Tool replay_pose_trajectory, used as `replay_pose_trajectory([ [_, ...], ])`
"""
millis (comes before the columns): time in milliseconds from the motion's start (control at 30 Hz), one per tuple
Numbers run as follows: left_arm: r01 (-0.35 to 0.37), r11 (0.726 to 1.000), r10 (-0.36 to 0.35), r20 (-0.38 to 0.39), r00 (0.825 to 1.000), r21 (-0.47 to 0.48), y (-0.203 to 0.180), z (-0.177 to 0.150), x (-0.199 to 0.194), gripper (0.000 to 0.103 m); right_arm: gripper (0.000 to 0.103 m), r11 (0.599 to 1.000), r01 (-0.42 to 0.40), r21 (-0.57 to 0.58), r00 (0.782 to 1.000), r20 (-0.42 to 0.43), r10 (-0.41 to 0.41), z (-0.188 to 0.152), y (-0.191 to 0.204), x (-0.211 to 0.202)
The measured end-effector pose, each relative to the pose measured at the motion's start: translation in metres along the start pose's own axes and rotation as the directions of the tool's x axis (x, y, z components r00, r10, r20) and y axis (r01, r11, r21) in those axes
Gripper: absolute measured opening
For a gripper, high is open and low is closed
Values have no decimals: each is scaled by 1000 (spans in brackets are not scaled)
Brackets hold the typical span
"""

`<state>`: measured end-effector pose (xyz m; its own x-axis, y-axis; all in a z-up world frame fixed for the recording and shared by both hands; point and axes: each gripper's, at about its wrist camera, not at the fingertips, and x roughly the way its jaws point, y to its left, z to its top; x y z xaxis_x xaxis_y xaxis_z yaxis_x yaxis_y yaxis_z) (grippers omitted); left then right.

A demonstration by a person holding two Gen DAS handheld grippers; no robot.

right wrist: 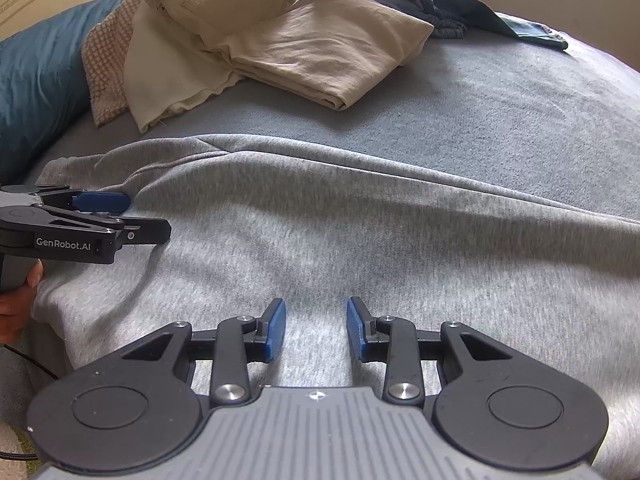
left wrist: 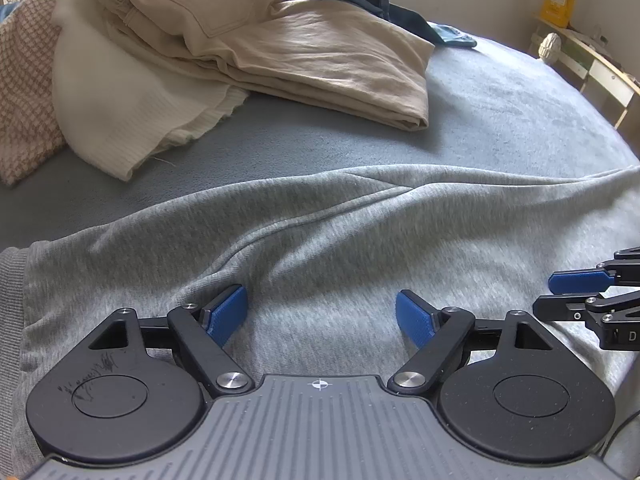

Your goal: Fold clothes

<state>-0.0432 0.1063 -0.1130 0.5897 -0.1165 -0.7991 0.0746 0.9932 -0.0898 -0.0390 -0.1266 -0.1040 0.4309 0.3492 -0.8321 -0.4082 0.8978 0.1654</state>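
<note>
The grey garment (right wrist: 360,216) lies spread along the bed's (left wrist: 500,112) near edge. It looks soft, limp and light; best pinched at a hem or corner. Left tool (left wrist: 320,316) gapes wide, right tool (right wrist: 316,330) half open; both empty.

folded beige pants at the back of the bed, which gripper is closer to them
Left. The left gripper sits over the grey sweatshirt on the side where the beige pants lie. The right gripper is further along the sweatshirt, away from the pile.
</note>
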Motion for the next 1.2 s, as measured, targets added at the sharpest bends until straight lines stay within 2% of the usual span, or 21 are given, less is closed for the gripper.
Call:
replay_pose_trajectory([
  [1200, -4, 1000, 4, -2, 1000, 9, -1, 1, 1, 83, 36, 1000, 6, -5, 1000, -1, -6, -1, 1, 1],
])
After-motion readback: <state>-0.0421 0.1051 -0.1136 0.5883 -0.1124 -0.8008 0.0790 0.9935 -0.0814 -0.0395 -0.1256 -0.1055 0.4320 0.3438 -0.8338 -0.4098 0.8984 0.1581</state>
